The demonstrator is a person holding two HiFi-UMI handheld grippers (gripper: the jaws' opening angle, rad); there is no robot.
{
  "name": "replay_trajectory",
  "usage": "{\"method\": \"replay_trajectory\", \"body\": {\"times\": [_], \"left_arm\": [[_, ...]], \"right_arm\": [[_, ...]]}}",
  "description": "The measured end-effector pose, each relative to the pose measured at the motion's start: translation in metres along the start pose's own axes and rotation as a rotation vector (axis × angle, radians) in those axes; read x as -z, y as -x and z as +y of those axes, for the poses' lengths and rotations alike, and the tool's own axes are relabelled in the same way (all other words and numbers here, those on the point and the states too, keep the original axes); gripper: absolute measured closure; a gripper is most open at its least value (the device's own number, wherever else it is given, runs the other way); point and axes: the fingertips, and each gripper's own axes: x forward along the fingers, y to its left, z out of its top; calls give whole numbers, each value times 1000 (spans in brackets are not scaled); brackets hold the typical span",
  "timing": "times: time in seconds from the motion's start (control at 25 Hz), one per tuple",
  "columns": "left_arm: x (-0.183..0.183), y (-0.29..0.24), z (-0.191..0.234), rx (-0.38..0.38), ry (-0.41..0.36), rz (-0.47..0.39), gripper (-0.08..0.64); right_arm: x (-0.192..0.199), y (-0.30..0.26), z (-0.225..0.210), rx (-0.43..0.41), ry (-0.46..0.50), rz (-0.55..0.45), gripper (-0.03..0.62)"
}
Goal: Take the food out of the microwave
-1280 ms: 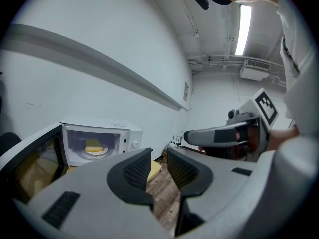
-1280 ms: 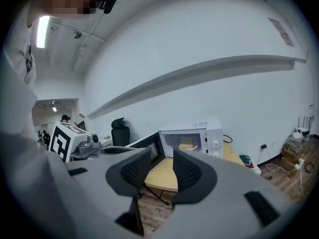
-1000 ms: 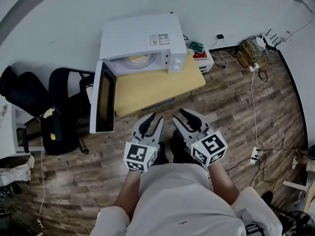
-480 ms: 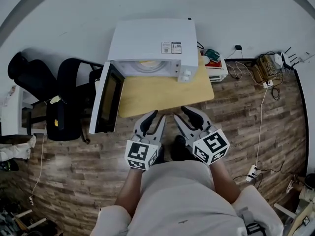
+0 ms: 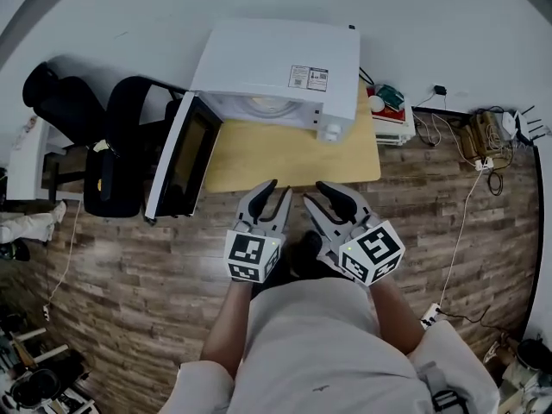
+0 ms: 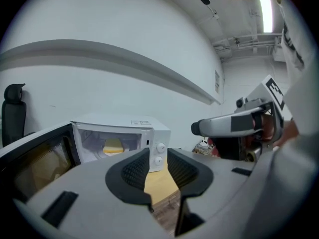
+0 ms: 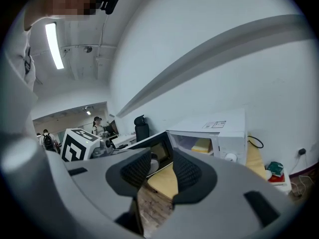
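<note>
1. Both tools are held out in front of the person, just short of the table. The left tool has its jaws only a narrow gap apart and the right tool stands a little wider. Neither has anything between its pads
2. The food is inside the microwave, toward the back of the cavity. It is a pale yellow block, and I cannot tell whether it lies on a plate
3. To my eye it looks light and soft, like sponge or bread, so a hard squeeze would likely dent it. I would take it low on two opposite sides, or by the rim of a dish if there is one
4. The door hangs wide open to the left, so the mouth is free. The cavity is low, though, and two tools would crowd each other under its roof
5. Black chairs stand beside the door, with red-and-white boxes to the right of the microwave and cables on the floor beyond, none of them in the way
</note>
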Motion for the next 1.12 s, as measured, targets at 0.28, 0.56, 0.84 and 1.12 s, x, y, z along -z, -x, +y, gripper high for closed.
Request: {"method": "replay_trajectory", "body": {"times": [0.28,0.56,0.84,1.12], "left_arm": [[20,-9,8,-39,-40,42,449],[34,-26,32,-38,-93,79,425],[44,-57,61,-25,-192,107,402],[55,-92,86,18,-259,149,388]], "right_arm": [[13,-6,-5,-28,5,28,472],[20,-21,-10,-22,28,36,466],[23,-40,-17,-1,50,47,462],[29,-60,-29,37,22,62,449]]}}
